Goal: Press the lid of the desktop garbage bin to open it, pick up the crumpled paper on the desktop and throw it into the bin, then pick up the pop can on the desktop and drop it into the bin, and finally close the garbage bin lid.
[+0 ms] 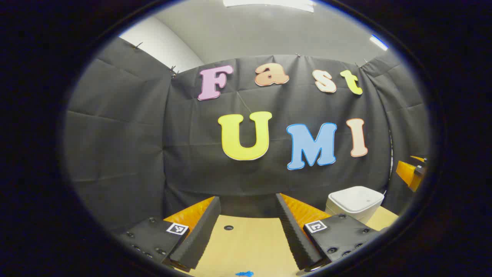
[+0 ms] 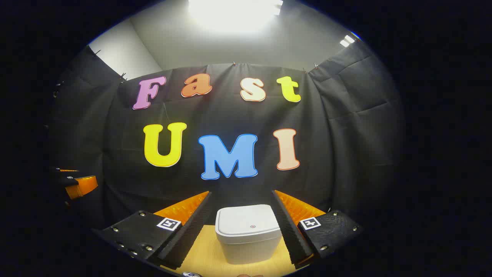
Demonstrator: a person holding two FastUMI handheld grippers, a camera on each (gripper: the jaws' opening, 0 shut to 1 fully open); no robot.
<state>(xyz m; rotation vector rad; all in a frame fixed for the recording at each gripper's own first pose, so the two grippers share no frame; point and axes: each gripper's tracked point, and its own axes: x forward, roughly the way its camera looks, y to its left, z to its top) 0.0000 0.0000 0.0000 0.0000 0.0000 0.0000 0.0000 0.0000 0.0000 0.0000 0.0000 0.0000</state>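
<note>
My right gripper (image 2: 240,227) hangs wide open and empty, with the white garbage bin (image 2: 248,232) at twelve o'clock between its fingers, lid shut. I should come down squarely on the lid's centre and press straight. My left gripper (image 1: 248,234) is open too, holding nothing, bin at two o'clock.

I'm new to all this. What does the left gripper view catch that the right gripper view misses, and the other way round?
Left gripper view: a small dark hole in the wooden desktop between the open fingers, a blue scrap at the bottom edge, and the other gripper at far right. Right gripper view: a small dot on the bin lid, a silvery rim at the bottom edge, possibly the pop can, and the other gripper at far left. Both share the white garbage bin with its lid closed, the desktop and the black cloth wall.
</note>
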